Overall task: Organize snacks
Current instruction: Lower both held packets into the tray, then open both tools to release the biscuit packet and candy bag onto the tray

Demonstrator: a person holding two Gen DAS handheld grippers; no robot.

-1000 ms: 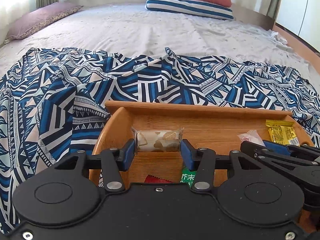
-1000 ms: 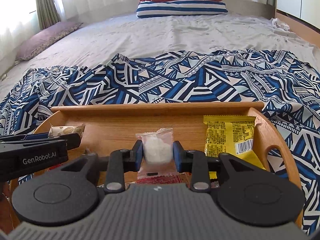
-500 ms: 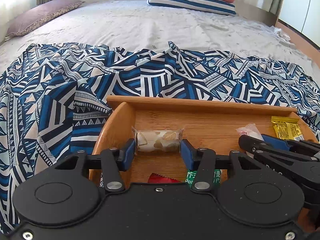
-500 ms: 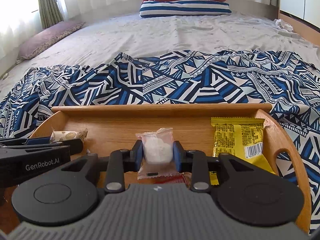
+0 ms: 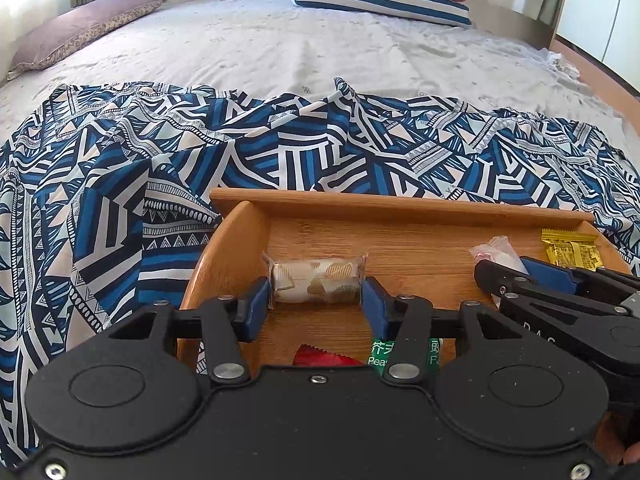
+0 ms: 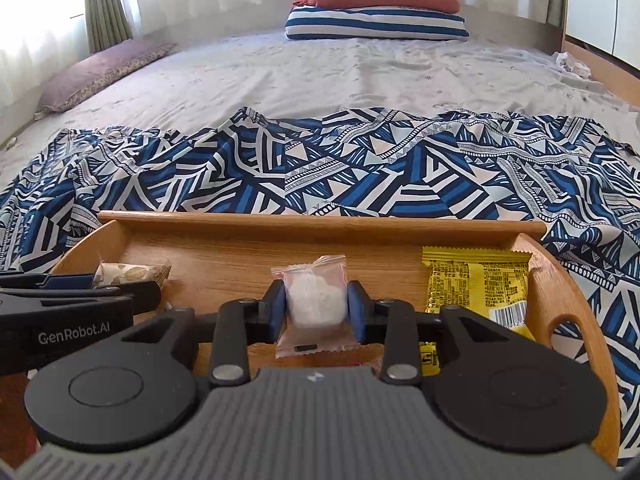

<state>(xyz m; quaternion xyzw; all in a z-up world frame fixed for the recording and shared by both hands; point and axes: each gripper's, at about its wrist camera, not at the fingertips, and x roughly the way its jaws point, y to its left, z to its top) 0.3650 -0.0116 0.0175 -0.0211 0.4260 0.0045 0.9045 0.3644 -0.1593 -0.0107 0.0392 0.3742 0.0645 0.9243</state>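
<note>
A grey-sheeted bed stretches ahead of both tongs, a blue-and-white patterned cloth rumpled across its near end. On that cloth, directly beneath the tongs, sits a wooden tray with raised rims. The left tongs hover over the tray's left end, blue pads either side of a clear-wrapped, leaf-printed snack roll lying crosswise between them; the pads meet the crimped wrapper ends, though whether they press or merely touch cannot be told. The right tongs, over the tray's middle, have just been opening: their pads stand at the sides of a small clear packet of white candy, which lies on the tray floor between them, the squeeze eased but contact not clearly broken. Just right of the right tongs lies a yellow snack packet, flat against the tray's right end. Behind the left tongs' fingers, nearer the camera, a red wrapper and a green packet peek out, mostly hidden by the tool body.
</note>
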